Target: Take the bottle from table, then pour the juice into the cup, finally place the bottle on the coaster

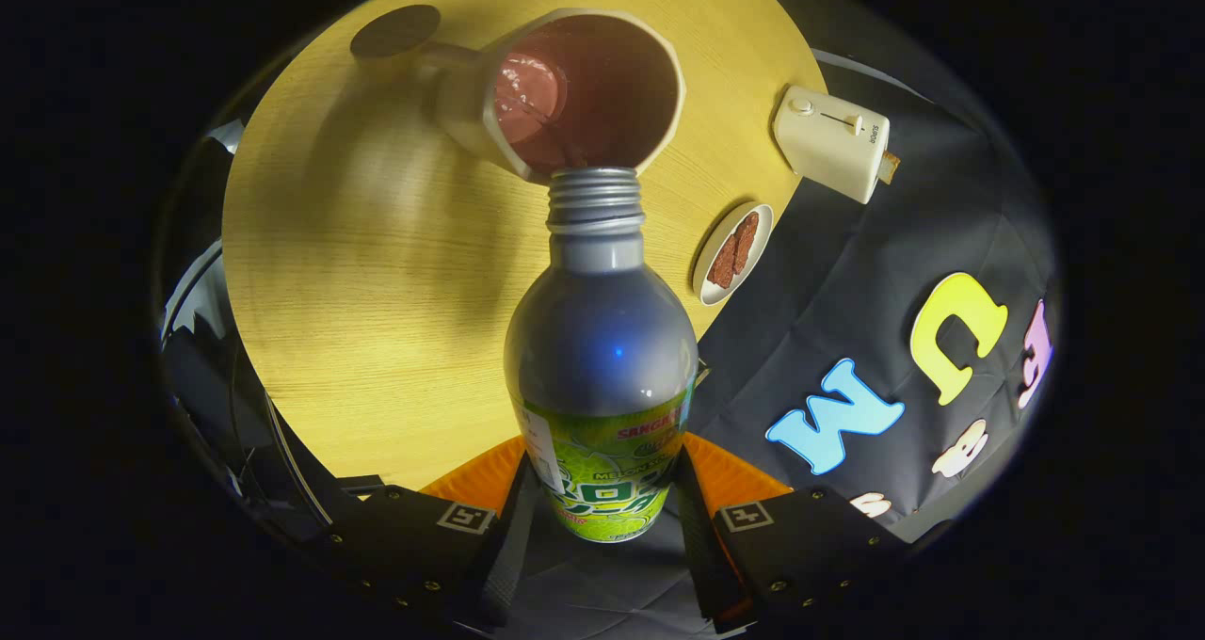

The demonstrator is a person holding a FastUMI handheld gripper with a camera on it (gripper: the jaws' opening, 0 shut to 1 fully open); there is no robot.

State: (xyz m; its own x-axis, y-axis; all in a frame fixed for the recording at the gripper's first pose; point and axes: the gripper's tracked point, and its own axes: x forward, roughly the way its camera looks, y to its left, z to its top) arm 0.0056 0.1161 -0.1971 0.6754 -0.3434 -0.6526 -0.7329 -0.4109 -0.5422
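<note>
My gripper [602,494] is shut on a bottle [602,339] with a silver upper body, a threaded open neck and a green label. The bottle is tilted forward, its mouth right at the near rim of a cream faceted cup [584,89] with a handle. Reddish juice lies in the bottom of the cup. Beyond the cup's handle, a dark round coaster [395,30] lies flat on the round wooden table [358,273].
A cream toaster [833,141] with a slice sticking out stands at the table's edge, off to the side of the cup. Near it sits a small white plate [732,252] with brown pieces of food. Black cloth hangs past the table's edge.
</note>
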